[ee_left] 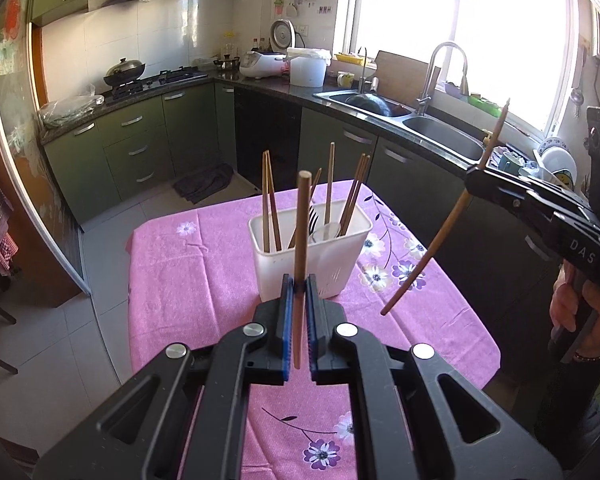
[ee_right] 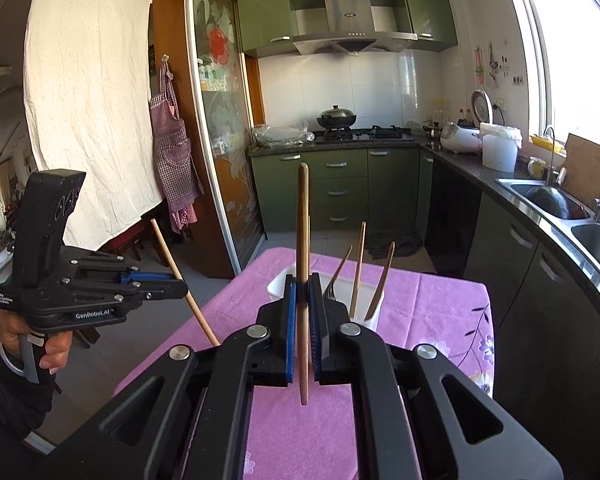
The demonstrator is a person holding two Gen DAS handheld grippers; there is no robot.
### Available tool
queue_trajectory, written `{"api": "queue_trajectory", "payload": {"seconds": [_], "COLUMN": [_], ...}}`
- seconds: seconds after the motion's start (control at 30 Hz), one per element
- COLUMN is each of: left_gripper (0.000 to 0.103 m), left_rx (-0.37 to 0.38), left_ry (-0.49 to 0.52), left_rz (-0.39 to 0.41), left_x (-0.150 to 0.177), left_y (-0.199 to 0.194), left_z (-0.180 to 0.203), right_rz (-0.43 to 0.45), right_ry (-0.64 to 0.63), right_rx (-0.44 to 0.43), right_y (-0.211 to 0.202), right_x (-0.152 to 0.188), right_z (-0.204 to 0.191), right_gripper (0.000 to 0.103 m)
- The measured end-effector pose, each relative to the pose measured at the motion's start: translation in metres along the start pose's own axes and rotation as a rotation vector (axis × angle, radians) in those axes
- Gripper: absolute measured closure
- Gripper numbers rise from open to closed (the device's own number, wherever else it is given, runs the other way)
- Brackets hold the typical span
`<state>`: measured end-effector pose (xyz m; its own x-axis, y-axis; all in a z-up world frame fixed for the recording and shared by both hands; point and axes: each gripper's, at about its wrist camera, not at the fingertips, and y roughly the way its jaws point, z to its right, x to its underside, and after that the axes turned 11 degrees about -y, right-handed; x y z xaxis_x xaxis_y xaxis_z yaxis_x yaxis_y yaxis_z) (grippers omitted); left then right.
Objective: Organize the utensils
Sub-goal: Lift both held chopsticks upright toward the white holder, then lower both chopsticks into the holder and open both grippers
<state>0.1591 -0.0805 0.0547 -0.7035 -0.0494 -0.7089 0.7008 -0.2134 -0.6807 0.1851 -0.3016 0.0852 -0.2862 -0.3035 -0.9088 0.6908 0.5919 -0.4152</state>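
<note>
My left gripper (ee_left: 299, 286) is shut on a wooden chopstick (ee_left: 302, 216) that stands nearly upright between its blue pads. It hangs above the pink tablecloth, just short of the white utensil holder (ee_left: 300, 264). Several chopsticks (ee_left: 271, 204) and a fork stand in that holder. My right gripper (ee_right: 302, 286) is shut on another wooden chopstick (ee_right: 302, 240), also upright, in front of the white holder (ee_right: 374, 312). In the left wrist view the right gripper (ee_left: 470, 178) comes in from the right with its chopstick (ee_left: 436, 248) slanting down. In the right wrist view the left gripper (ee_right: 182, 286) is at the left with its chopstick (ee_right: 194, 308).
A small table with a pink flowered cloth (ee_left: 188, 280) stands on a tiled kitchen floor. Green cabinets, a stove with a wok (ee_left: 124, 70) and a double sink (ee_left: 440, 132) line the walls behind. A person's hands (ee_right: 24, 340) hold both grippers. An apron (ee_right: 172, 152) hangs by the sliding door.
</note>
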Motion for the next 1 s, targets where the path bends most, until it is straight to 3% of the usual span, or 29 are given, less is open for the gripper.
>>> {"api": "queue_trajectory", "payload": {"seconds": [0.1, 0.27, 0.47, 0.6, 0.8, 1.0], "left_gripper": [0.097, 0.097, 0.097, 0.097, 0.097, 0.097], "left_rx": [0.029, 0.016, -0.007, -0.056, -0.095, -0.105], "left_ry": [0.013, 0.044, 0.053, 0.044, -0.010, -0.033], "left_rz": [0.011, 0.095, 0.174, 0.212, 0.158, 0.093], "left_x": [-0.021, -0.058, -0.096, -0.108, -0.099, -0.067], "left_y": [-0.008, -0.025, -0.022, 0.000, 0.058, 0.102], "left_z": [0.008, 0.023, 0.034, 0.033, 0.013, -0.004], "right_rz": [0.034, 0.066, 0.060, 0.051, -0.001, -0.043], "right_ry": [0.001, 0.007, 0.016, 0.042, 0.061, 0.070], "right_rx": [0.014, 0.029, 0.047, 0.042, 0.037, 0.050], "right_y": [-0.001, 0.007, 0.034, 0.056, 0.091, 0.112], "right_x": [-0.026, -0.064, -0.085, -0.080, -0.052, -0.027], "right_z": [0.013, 0.036, 0.057, 0.068, 0.071, 0.073], "right_gripper": [0.096, 0.096, 0.096, 0.096, 0.096, 0.096]}}
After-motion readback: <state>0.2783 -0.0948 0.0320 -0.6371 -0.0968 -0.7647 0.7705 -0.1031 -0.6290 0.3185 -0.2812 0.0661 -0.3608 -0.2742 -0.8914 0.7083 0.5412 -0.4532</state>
